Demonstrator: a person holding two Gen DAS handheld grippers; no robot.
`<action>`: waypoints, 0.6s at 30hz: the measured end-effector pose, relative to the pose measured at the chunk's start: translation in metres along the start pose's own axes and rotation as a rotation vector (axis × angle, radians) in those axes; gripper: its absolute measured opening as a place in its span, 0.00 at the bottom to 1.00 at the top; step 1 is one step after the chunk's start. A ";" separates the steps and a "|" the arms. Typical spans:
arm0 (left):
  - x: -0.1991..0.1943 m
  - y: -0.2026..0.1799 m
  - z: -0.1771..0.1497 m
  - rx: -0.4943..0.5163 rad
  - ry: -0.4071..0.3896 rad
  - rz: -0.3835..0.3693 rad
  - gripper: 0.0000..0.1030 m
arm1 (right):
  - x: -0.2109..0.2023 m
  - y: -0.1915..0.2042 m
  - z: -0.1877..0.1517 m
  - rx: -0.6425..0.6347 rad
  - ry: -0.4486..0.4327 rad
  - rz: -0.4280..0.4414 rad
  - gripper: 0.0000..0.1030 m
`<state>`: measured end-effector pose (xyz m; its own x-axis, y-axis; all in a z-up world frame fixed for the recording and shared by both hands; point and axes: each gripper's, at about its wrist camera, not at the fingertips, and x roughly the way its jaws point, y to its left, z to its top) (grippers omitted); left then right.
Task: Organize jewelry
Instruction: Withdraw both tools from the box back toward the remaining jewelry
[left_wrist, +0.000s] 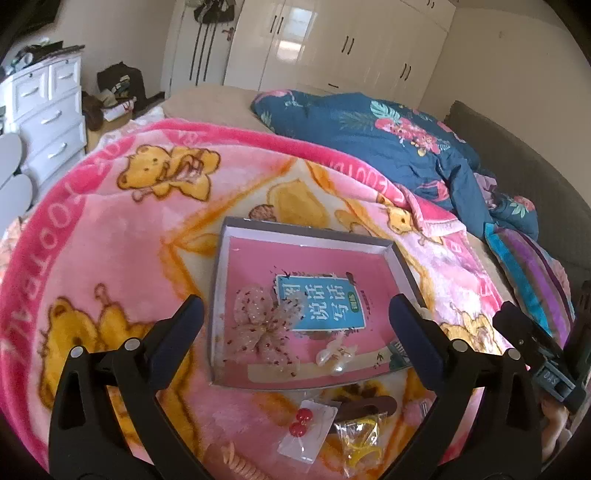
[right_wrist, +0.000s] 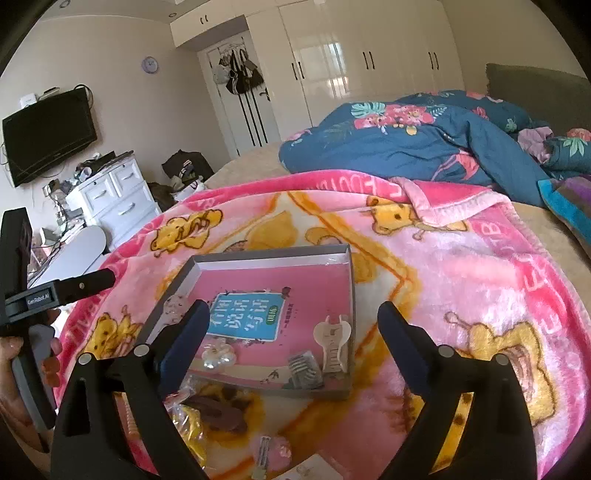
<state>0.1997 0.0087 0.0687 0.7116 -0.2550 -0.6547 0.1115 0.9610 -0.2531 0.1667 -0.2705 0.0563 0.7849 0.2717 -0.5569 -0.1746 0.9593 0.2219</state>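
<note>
Bed covered by a pink bear-print blanket (left_wrist: 110, 236); on it sits a shallow grey box (left_wrist: 221, 295) with a pink book (left_wrist: 325, 266) lying flat inside as its floor. Left tongs (left_wrist: 295, 314) spread wide, nothing between the fingers, held above the box's near half. Right tongs (right_wrist: 291, 317) likewise wide apart and empty, over the box from the other side. In the box, left view: a beaded pink flower hair piece (left_wrist: 266, 328) at the near left, a pearly shell-like clip (left_wrist: 336, 354) just beside it toward the near edge. Right view adds a cream claw clip (right_wrist: 334, 343) against the box's right wall and a small grey comb clip (right_wrist: 303, 365) close beside it. Outside the box, on the blanket just in front of it: a clear packet with red bead earrings (left_wrist: 303, 424), a packet of yellow bands (left_wrist: 360, 439), a brown hair clip (left_wrist: 365, 406) touching that packet, and a coiled peach hair tie (left_wrist: 240, 461) at the frame's bottom. Blue floral duvet (left_wrist: 388, 140) bunched farther up the bed; white drawer unit (left_wrist: 48, 110) by the wall.
</note>
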 end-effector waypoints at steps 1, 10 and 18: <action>-0.003 0.000 0.000 0.002 -0.006 0.003 0.91 | -0.002 0.001 0.000 -0.003 -0.003 0.002 0.90; -0.034 0.011 -0.006 -0.014 -0.053 0.030 0.91 | -0.021 0.014 -0.006 -0.027 -0.021 0.025 0.90; -0.048 0.018 -0.012 -0.017 -0.065 0.043 0.91 | -0.031 0.030 -0.017 -0.056 -0.010 0.053 0.91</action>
<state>0.1592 0.0368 0.0870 0.7590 -0.2055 -0.6178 0.0682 0.9687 -0.2385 0.1267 -0.2492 0.0664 0.7794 0.3218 -0.5375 -0.2490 0.9464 0.2055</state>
